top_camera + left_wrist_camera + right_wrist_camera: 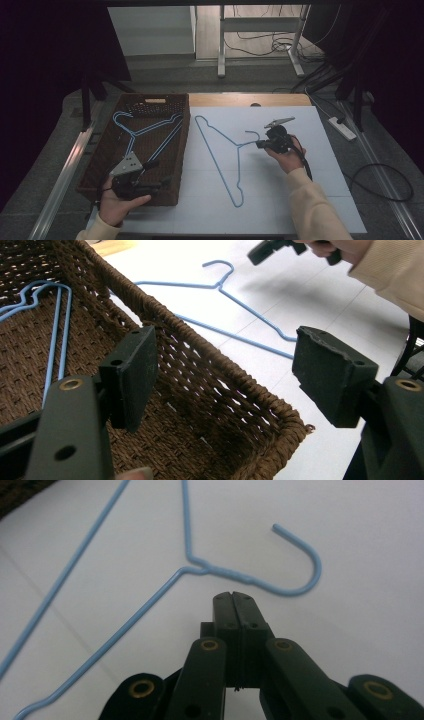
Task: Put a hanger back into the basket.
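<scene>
Judged the blue wire hanger (190, 565) light, thin, springy and slippery, best pinched at its twisted neck; right tongs (233, 596) closed empty just short of it, left tongs (225, 375) wide open.

1. No text, label, brand, number or sign can be read in any of the three views.
</scene>
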Action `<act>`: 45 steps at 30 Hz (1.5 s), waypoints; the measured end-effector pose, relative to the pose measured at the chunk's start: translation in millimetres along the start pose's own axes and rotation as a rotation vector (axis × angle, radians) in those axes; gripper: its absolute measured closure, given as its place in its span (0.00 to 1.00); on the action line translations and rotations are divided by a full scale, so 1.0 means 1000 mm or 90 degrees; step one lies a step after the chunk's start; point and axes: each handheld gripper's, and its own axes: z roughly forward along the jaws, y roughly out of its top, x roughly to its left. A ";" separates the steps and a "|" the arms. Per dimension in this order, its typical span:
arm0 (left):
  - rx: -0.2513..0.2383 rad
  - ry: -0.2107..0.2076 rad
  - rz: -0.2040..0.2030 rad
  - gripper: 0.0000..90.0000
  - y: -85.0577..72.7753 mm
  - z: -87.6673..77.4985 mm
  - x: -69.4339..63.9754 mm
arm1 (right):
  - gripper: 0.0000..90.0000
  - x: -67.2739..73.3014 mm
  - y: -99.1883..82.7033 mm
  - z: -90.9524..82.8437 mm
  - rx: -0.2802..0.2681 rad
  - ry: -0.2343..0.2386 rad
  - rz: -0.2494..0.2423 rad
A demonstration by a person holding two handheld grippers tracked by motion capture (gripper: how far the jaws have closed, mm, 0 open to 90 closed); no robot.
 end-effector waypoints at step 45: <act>0.003 -0.010 -0.006 0.30 -0.001 0.002 0.002 | 1.00 0.004 -0.035 -0.005 0.148 -0.038 0.041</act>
